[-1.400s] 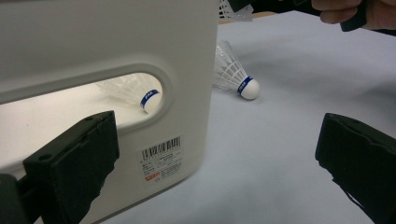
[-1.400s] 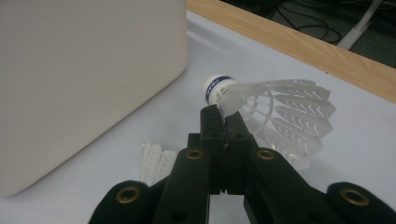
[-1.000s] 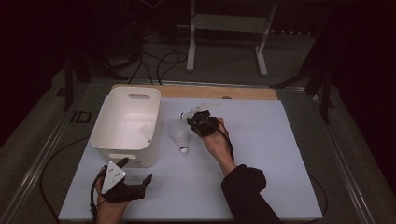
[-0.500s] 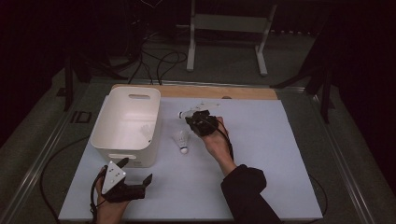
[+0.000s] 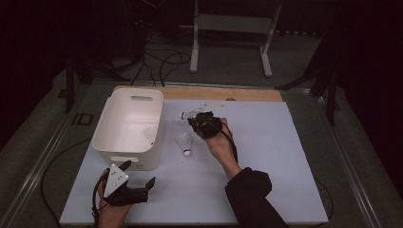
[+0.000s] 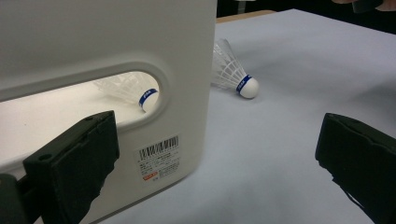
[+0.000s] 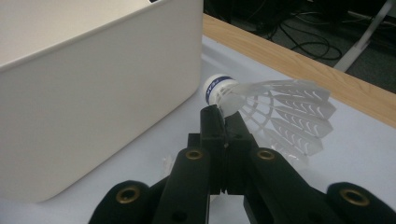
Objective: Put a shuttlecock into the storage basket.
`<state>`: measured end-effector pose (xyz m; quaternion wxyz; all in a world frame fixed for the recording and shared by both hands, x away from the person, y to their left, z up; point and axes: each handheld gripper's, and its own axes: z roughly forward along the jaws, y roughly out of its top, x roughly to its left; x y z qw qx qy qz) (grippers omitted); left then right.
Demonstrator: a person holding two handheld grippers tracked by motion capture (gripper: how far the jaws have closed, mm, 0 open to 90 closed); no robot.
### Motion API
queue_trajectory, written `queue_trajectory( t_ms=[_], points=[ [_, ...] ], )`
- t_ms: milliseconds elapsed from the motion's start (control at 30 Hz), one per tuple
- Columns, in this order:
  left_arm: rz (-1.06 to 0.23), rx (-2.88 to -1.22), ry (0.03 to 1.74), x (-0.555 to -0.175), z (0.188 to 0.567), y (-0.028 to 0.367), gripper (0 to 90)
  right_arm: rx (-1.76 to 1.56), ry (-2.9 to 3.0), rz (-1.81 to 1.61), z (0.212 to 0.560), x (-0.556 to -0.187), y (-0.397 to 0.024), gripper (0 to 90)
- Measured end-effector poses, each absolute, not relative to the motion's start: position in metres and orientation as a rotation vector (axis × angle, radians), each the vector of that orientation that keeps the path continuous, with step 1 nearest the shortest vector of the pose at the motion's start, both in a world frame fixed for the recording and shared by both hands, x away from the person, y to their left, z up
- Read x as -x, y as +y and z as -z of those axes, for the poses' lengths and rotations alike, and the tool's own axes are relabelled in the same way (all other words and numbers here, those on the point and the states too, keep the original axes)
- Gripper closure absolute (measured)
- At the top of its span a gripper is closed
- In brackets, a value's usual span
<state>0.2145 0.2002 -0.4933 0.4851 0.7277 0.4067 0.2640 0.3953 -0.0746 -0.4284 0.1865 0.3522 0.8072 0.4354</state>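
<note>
The right gripper (image 7: 223, 114), clenched on a shuttlecock (image 7: 261, 109) mid-frame (thin feather grip), risked dropping it short of the bin (image 7: 93, 88).

White bin (image 5: 128, 128) blocks the mat's (image 5: 285, 156) nine-o'clock side. A loose shuttlecock (image 5: 184, 144) lies just at its three o'clock. Bare mat spreads toward three and six o'clock.

White shuttlecock (image 7: 261, 105) – blue band; white bin (image 5: 129, 126); black tool (image 7: 223, 114)
</note>
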Motion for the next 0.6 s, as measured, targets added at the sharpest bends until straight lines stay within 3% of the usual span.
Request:
queue_trajectory(
  t_ms=[600],
  points=[
    [-0.644, -1.771, 0.991, -0.2144, 0.4931, 0.2007, 0.1, -0.98, 2.271, -1.26, 0.4226, -0.3906, -0.0734, 89.5]
  ],
)
